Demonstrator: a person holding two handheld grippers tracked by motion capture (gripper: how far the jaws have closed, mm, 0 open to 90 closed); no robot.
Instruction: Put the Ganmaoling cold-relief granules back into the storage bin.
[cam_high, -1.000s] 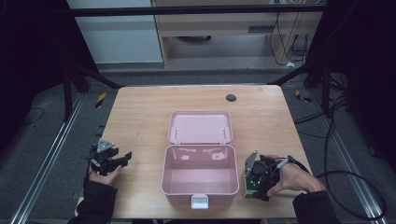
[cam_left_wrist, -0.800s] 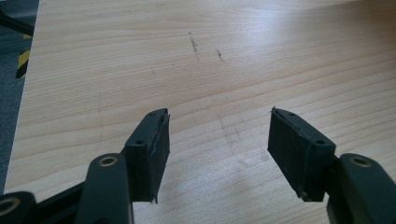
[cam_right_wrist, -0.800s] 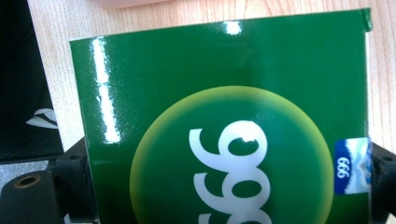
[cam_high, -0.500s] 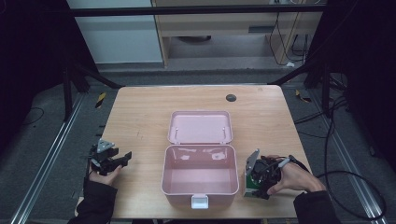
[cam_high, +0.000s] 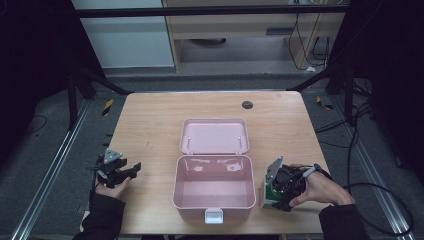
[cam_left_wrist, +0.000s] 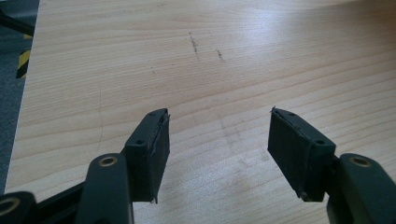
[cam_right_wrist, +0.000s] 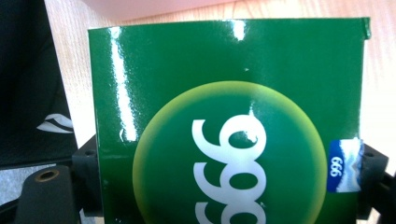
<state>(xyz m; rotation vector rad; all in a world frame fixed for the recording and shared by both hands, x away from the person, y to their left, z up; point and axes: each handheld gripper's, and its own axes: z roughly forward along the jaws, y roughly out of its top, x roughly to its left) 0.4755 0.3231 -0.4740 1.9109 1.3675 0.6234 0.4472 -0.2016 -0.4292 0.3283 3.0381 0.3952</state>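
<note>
We see a pale pink case (cam_high: 214, 187) with a white latch (cam_high: 214, 216), a light wood-grain table (cam_high: 150, 125), black gripper jaws, and a glossy green box (cam_right_wrist: 224, 116) (yellow-green ringed disc, white digits, small blue side tag).

A light wooden table (cam_high: 150, 125) fills the middle of the frame, a dark round grommet (cam_high: 247, 104) near its far edge. Grey floor (cam_high: 45, 150) surrounds it, with metal rails (cam_high: 55, 170) at left and right. At the top stand a white cabinet (cam_high: 125, 35) and a wooden desk (cam_high: 240, 25); cables (cam_high: 360, 145) trail at right.
</note>
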